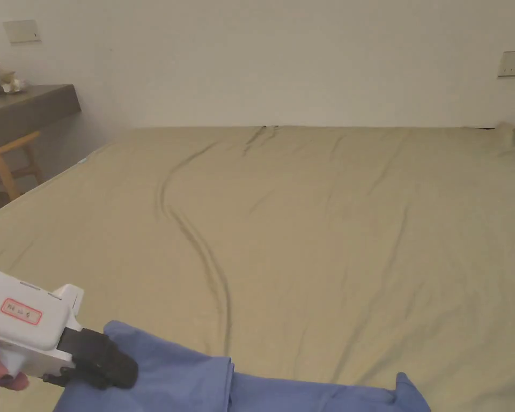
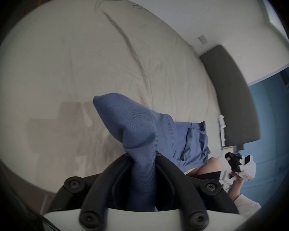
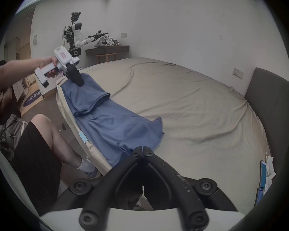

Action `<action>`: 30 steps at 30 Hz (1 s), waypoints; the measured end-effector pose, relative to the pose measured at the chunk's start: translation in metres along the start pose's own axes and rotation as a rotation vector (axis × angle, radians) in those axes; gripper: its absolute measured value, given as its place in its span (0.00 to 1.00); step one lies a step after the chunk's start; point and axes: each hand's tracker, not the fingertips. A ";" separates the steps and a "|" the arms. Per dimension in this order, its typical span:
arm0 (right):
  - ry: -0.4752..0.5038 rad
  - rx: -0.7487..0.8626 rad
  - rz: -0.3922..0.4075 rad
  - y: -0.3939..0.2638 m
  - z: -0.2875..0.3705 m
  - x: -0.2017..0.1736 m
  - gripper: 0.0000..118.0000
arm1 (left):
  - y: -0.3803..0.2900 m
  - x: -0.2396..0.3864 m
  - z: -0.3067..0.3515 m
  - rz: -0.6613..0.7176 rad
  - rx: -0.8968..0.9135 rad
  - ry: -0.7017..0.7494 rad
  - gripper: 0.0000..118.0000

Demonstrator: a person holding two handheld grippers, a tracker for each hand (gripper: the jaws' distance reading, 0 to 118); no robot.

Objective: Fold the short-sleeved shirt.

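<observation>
1. The shirt [image 3: 110, 126] is blue, ribbed knit, lying along the near edge of the bed [image 3: 182, 101], its left end doubled over.
2. It looks light and limp, likely to sag; hems and corners suit gripping best.
3. The left gripper [image 2: 144, 159] is clenched on a bunched fold of fabric.
4. The right gripper [image 3: 143, 148] has its jaws closed at the shirt's right edge; whether cloth is pinched, I cannot tell.

- 1 blue shirt [image 3: 110, 124], lying along the near edge of the bed
- 1 bed [image 1: 315, 225], beige sheet
- 2 grippers: left gripper [image 3: 77, 78], right gripper [image 3: 143, 151]
- 1 wall shelf [image 3: 107, 49]
- 1 stool [image 3: 107, 56]
- 1 robot [image 3: 74, 34]
</observation>
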 end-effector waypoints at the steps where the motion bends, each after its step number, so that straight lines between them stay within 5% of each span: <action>1: -0.001 0.003 -0.006 -0.004 0.001 0.001 0.01 | 0.001 0.015 0.006 -0.042 -0.001 0.008 0.09; 8: 0.035 0.022 -0.019 -0.029 0.019 0.004 0.01 | 0.005 0.110 -0.011 -0.118 -0.037 0.116 0.09; 24: -0.026 0.075 -0.087 -0.070 0.074 0.034 0.01 | -0.011 0.262 -0.192 -0.237 -0.240 0.208 0.10; 28: -0.050 0.065 -0.099 -0.076 0.077 0.040 0.01 | -0.023 0.278 -0.234 -0.239 -0.239 0.234 0.32; 30: -0.052 0.060 -0.102 -0.080 0.076 0.041 0.01 | -0.030 0.292 -0.235 -0.229 -0.255 0.146 0.70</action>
